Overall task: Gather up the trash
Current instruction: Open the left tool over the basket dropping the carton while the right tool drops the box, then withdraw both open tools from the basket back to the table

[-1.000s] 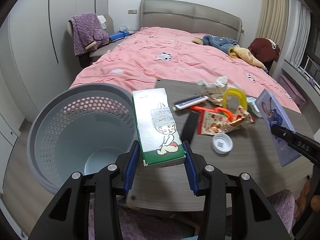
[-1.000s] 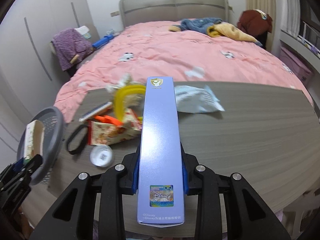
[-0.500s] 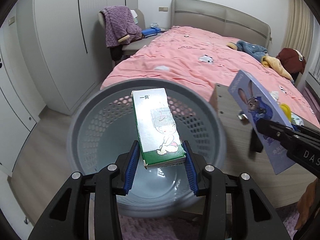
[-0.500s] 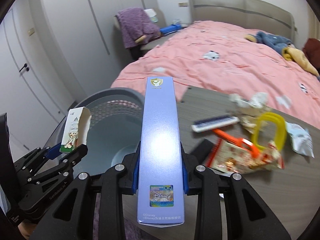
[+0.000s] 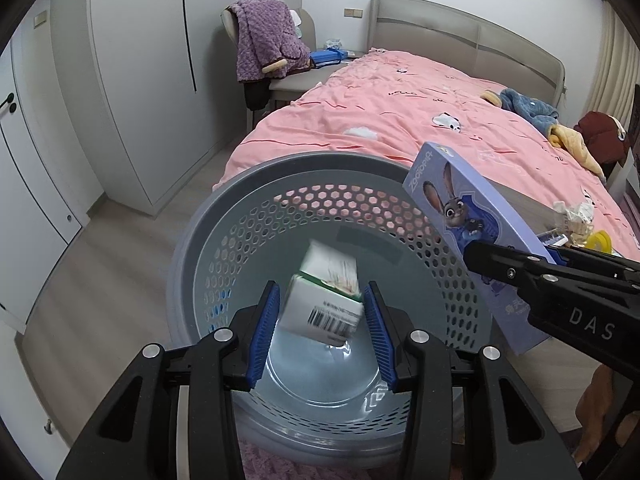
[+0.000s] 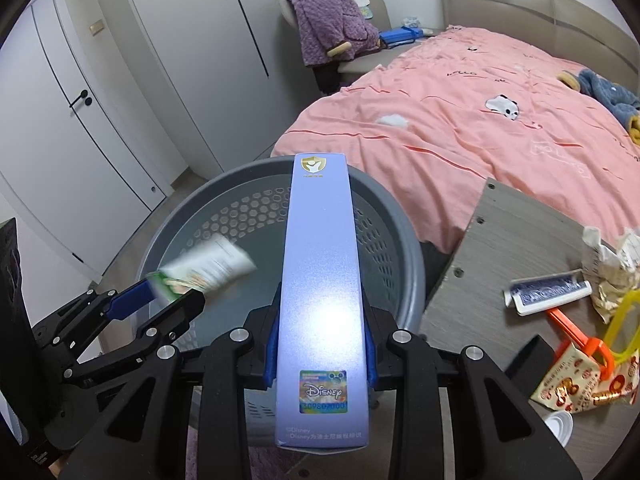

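My left gripper (image 5: 320,312) is open above the grey perforated trash basket (image 5: 256,216). The green and white carton (image 5: 326,300) is blurred and tipping down between the fingers into the basket; it also shows in the right wrist view (image 6: 208,266). My right gripper (image 6: 320,332) is shut on a tall purple Disney box (image 6: 320,280) and holds it over the basket's right rim (image 6: 412,264). The box also shows in the left wrist view (image 5: 472,232).
A grey table (image 6: 492,256) stands right of the basket with a card pack (image 6: 548,294), crumpled paper (image 6: 612,264), an orange and yellow toy (image 6: 592,340), a snack bag (image 6: 580,380) and a white cap (image 6: 560,426). A pink bed (image 5: 420,120) lies behind, wardrobes (image 5: 140,80) to the left.
My left gripper has opened and the carton is dropping out of it into the basket. My right gripper has carried the purple box further left, over the basket.
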`<action>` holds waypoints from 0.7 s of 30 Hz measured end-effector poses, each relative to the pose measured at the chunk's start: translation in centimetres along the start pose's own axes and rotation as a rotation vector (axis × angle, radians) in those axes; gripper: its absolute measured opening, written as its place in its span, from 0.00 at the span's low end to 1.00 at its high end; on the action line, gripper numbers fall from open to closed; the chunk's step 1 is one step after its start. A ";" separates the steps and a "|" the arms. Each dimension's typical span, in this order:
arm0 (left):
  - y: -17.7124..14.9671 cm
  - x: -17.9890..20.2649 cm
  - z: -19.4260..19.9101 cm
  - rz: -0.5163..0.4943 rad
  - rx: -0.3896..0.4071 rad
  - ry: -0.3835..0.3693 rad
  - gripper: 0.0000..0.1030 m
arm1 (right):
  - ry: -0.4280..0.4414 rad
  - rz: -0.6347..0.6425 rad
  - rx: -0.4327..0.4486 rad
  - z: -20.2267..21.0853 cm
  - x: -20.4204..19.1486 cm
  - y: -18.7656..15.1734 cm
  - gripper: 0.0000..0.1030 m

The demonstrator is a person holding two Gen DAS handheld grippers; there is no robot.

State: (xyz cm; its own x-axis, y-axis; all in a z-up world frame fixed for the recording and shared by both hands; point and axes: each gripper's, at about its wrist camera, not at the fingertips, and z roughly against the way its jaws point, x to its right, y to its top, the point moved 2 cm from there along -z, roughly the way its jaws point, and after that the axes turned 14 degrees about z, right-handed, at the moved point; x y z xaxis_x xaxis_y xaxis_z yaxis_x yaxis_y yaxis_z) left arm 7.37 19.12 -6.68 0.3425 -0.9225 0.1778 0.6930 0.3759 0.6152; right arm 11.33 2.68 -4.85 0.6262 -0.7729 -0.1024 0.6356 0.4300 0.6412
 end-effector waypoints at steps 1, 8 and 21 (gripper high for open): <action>0.1 -0.1 -0.1 0.006 0.000 0.003 0.46 | 0.002 0.001 0.002 -0.1 -0.1 0.1 0.33; 0.2 -1.0 -0.2 0.038 0.005 0.023 0.56 | -0.027 0.009 0.032 0.4 -0.4 0.4 0.57; -0.3 -1.2 0.5 0.062 0.006 0.036 0.62 | -0.044 -0.006 0.028 0.4 0.1 -0.5 0.59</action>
State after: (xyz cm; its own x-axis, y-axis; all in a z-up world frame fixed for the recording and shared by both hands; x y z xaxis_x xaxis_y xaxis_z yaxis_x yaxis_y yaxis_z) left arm 6.48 20.04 -6.72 0.4075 -0.8936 0.1883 0.6658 0.4318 0.6085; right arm 10.85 2.22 -4.89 0.6015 -0.7956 -0.0726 0.6258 0.4127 0.6619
